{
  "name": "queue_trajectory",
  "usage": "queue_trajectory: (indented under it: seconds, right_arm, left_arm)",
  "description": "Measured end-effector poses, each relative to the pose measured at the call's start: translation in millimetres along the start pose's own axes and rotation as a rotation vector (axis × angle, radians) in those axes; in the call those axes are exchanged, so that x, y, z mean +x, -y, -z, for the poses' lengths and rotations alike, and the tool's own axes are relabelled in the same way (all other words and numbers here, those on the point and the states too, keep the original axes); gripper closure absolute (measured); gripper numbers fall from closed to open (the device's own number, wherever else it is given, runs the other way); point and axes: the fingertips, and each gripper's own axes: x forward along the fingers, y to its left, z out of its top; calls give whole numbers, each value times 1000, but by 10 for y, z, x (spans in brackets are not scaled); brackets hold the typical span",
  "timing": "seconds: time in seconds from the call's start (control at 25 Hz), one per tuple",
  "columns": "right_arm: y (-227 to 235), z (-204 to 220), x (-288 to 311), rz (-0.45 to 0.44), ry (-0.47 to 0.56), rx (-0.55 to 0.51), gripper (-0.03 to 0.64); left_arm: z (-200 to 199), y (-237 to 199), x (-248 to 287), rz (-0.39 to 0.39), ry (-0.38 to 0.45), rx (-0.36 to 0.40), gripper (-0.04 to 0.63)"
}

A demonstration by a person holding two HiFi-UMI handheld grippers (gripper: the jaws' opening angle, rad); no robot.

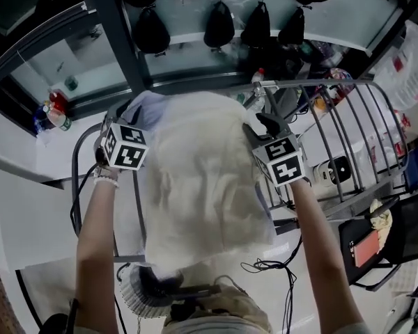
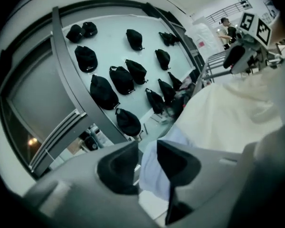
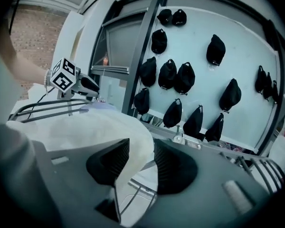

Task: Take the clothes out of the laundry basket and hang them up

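Observation:
A large cream cloth (image 1: 202, 179) lies draped over the rails of a metal drying rack (image 1: 338, 138). A pale lilac garment (image 1: 150, 106) sits under its far left corner. My left gripper (image 1: 124, 113) is at the cloth's left edge and my right gripper (image 1: 265, 125) at its right edge. In the left gripper view the jaws (image 2: 147, 146) stand apart, with the lilac garment (image 2: 154, 170) showing beyond the gap, not pinched. In the right gripper view the jaws (image 3: 141, 144) are also apart, with the cream cloth's (image 3: 85, 127) edge behind them. A pale ribbed basket (image 1: 136, 299) stands below, near the person.
Black caps (image 1: 219, 23) hang in rows on the pale wall behind the rack. Bottles (image 1: 56, 113) stand on a ledge at the left. Cables (image 1: 279, 266) trail on the floor, and a black bag (image 1: 369, 245) sits at the right beside the rack's frame.

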Motion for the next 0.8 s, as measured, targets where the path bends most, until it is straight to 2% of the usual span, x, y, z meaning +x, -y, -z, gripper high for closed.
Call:
queue_trajectory:
  seconds: [0.2, 0.56, 0.8]
  right_arm:
    - [-349, -38, -521, -12, 74, -15, 466]
    - [-1111, -66, -1572, -67, 205, -24, 466]
    - [-1623, -12, -2314, -119, 302, 2, 466]
  left_arm:
    - [-2, 210, -750, -46, 43, -43, 494]
    - [92, 678, -2158, -63, 105, -153, 508]
    - [114, 1084, -3099, -77, 153, -182, 511]
